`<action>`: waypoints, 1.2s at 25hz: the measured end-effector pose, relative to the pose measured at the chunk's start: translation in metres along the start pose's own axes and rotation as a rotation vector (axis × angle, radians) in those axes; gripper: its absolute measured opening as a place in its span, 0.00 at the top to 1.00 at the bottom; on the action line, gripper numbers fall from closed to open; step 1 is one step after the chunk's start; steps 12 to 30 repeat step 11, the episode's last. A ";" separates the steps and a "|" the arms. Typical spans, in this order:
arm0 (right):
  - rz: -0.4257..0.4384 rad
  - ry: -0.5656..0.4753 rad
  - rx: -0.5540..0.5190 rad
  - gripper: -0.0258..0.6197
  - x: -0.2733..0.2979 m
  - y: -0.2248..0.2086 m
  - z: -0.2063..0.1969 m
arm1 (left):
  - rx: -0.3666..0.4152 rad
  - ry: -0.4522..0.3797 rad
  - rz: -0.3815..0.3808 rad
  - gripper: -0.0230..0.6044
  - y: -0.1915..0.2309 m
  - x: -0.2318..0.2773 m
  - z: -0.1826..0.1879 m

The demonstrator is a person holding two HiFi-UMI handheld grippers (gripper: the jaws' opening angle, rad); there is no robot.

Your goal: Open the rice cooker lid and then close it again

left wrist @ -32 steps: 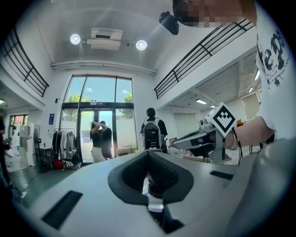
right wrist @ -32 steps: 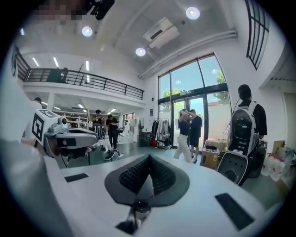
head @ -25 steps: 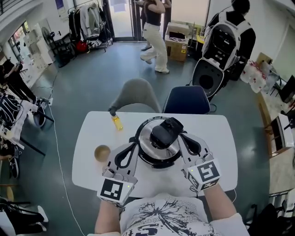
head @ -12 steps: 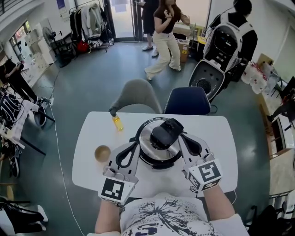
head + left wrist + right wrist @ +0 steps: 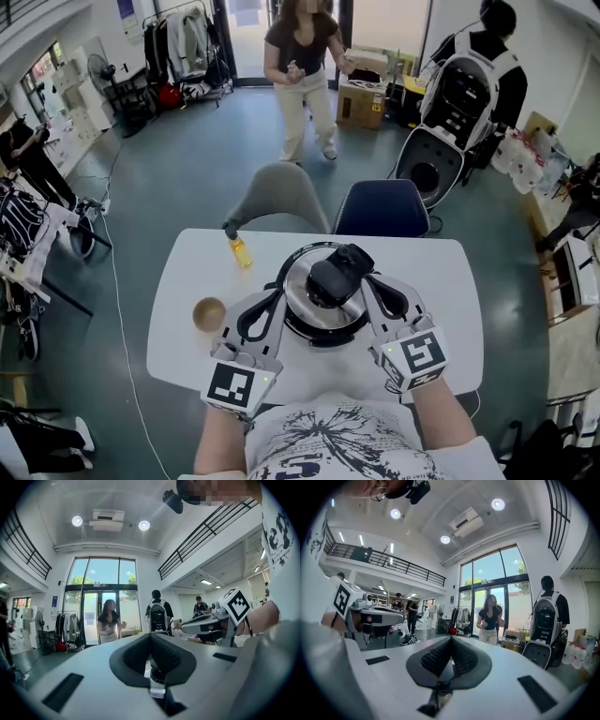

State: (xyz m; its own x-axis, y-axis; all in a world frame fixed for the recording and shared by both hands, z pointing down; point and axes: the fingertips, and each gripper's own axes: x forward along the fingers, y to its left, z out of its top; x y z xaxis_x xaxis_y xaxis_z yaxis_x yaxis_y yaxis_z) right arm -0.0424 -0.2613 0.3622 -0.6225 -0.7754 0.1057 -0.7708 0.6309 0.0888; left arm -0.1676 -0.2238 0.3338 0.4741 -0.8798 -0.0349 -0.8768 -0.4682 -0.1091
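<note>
The rice cooker stands mid-table with its silver lid down and a black handle on top. My left gripper lies against the cooker's left side, and my right gripper against its right side. Both point away from me, roughly level. In the left gripper view the left gripper has its dark pads meeting at the tips, with nothing between them. In the right gripper view the right gripper looks the same, shut and empty. Neither gripper view shows the cooker.
On the white table a small yellow bottle stands at the far left and a wooden bowl sits left of my left gripper. A grey chair and a blue chair stand behind the table. A person walks beyond.
Both grippers and the cooker have stayed put. Only the person in the background has moved, turning to walk toward the table.
</note>
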 end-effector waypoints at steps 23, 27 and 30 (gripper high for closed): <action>0.001 -0.012 -0.010 0.94 0.000 0.006 -0.006 | 0.003 0.001 0.007 0.94 0.000 -0.005 -0.007; 0.001 -0.012 -0.010 0.94 0.000 0.006 -0.006 | 0.003 0.001 0.007 0.94 0.000 -0.005 -0.007; 0.001 -0.012 -0.010 0.94 0.000 0.006 -0.006 | 0.003 0.001 0.007 0.94 0.000 -0.005 -0.007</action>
